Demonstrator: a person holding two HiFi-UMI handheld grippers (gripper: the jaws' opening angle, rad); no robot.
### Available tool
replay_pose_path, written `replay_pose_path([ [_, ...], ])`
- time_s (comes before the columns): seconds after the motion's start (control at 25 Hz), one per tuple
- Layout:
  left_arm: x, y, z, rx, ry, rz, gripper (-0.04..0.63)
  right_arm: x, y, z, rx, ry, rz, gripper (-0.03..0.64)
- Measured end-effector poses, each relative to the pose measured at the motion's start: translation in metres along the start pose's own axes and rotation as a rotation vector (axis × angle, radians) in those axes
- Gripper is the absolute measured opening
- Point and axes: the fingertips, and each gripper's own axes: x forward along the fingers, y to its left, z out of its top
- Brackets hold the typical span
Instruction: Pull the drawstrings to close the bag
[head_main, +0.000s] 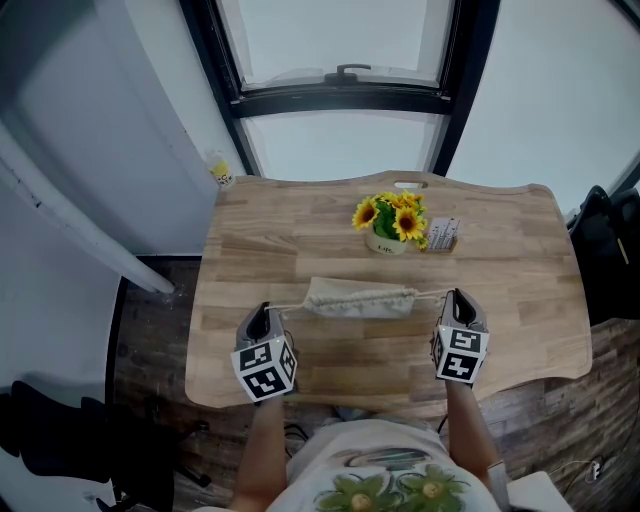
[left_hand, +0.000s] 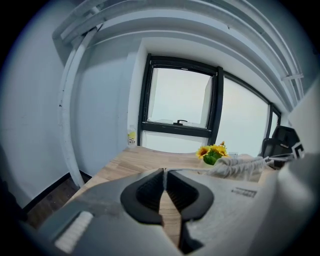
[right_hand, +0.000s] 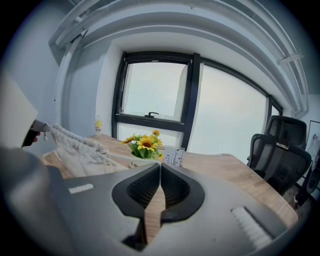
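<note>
A pale cloth drawstring bag (head_main: 360, 298) lies across the middle of the wooden table (head_main: 520, 300), its mouth gathered into folds. A thin left drawstring (head_main: 288, 307) runs from the bag's left end to my left gripper (head_main: 266, 312), which is shut on it. On the other side, the right drawstring (head_main: 432, 295) leads to my right gripper (head_main: 455, 296), also shut on its cord. In the left gripper view the bag (left_hand: 237, 166) sits to the right of the shut left gripper (left_hand: 164, 171). In the right gripper view the bag (right_hand: 75, 150) is left of the shut right gripper (right_hand: 160, 164).
A pot of sunflowers (head_main: 390, 225) and a small printed card (head_main: 442, 234) stand behind the bag. A small bottle (head_main: 220, 173) sits at the table's far left corner by the window. A black office chair (head_main: 610, 240) stands off the table's right edge.
</note>
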Motion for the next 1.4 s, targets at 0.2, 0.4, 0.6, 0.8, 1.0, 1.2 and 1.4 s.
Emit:
replay_pose_path([
  [0.2,0.001,0.008,0.003,-0.013,-0.011,0.013,0.012,0.0,-0.014,-0.001,0.018,-0.004,-0.033,0.011],
  [0.4,0.0,0.013,0.002,-0.018,-0.008,0.023,0.012,0.0,-0.025,-0.007,0.053,0.006,-0.045,0.011],
  [0.6,0.0,0.025,0.005,-0.041,-0.012,0.036,0.014,0.0,-0.044,-0.003,0.087,-0.004,-0.074,0.011],
  [0.8,0.0,0.041,0.01,-0.068,-0.018,0.06,0.014,-0.001,-0.051,-0.001,0.082,-0.014,-0.089,0.011],
  [1.0,-0.002,0.048,0.019,-0.064,-0.033,0.066,0.014,-0.002,-0.065,-0.005,0.128,-0.01,-0.105,0.011],
  [1.2,-0.002,0.04,0.015,0.015,-0.027,0.057,0.014,-0.002,-0.067,-0.011,0.166,-0.02,-0.077,0.011],
  [1.4,0.001,0.037,0.014,-0.009,-0.021,0.058,0.014,0.002,-0.07,-0.021,0.269,0.003,-0.068,0.011],
])
